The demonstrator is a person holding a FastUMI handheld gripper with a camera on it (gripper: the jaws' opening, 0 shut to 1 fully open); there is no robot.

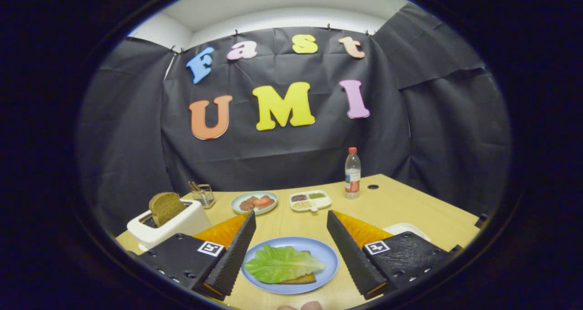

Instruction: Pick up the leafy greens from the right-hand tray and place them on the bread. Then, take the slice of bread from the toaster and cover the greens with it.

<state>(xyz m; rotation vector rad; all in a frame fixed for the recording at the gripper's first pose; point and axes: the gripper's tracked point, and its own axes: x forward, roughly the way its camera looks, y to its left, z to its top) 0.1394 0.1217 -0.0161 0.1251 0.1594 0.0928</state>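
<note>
A green leaf (281,264) lies on a slice of brown bread (304,279) on the blue plate (325,255), between my fingers and below them. My gripper (291,226) is open, with nothing held; its fingers (237,251) stand either side of the plate. A white toaster (182,226) sits off to the left beyond the left finger, with a brown bread slice (165,206) sticking up from its slot. A white tray (407,229) peeks out behind the right finger; its contents are hidden.
Farther back on the wooden table (396,205) stand a pale plate with red food (254,202), a white divided dish of seeds (310,200), a clear bottle with a red cap (352,173) and a small glass holder (203,194). Black cloth walls the booth.
</note>
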